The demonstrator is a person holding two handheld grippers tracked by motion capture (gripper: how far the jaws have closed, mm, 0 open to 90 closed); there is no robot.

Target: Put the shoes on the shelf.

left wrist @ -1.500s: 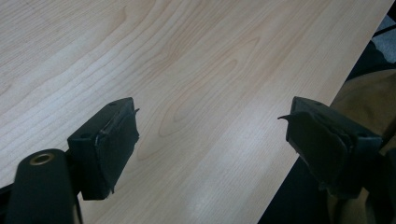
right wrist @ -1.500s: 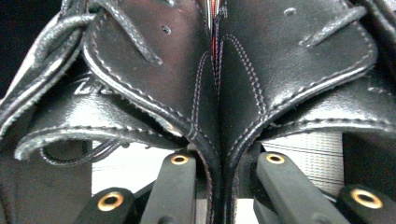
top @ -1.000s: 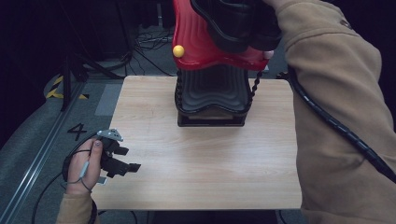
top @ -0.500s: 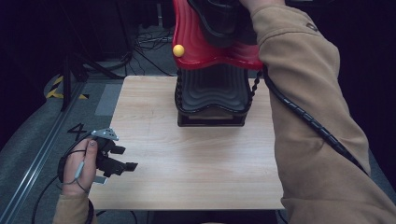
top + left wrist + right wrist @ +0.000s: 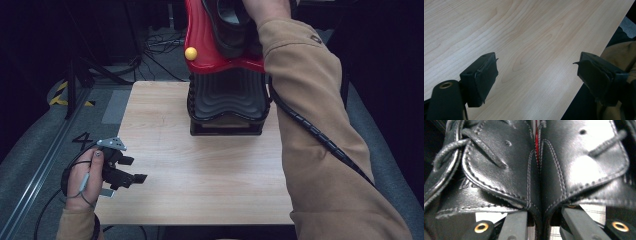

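A pair of black leather lace-up shoes [image 5: 534,165] is pinched side by side, and my right gripper [image 5: 541,217] is shut on their touching inner walls, one jaw inside each shoe. In the high view a black shoe [image 5: 230,25] sits at the top of a glossy red curved shelf [image 5: 207,47] with a yellow knob [image 5: 190,53], under the person's right hand; whether it rests on the shelf I cannot tell. The shelf tops a black ribbed stand [image 5: 227,97] at the table's far edge. My left gripper [image 5: 136,169] lies open at the table's left edge, with nothing between its jaws [image 5: 537,75].
The light wooden table [image 5: 200,190] carries the stand at its far side. The person's tan right sleeve [image 5: 315,140] and a black cable [image 5: 320,140] cross the table's right side. Cables and a metal rail lie on the grey floor to the left.
The right arm has swung left and lower over the stand with the shoes, so the sleeve covers more of the table's right side. The left hand has stayed put.
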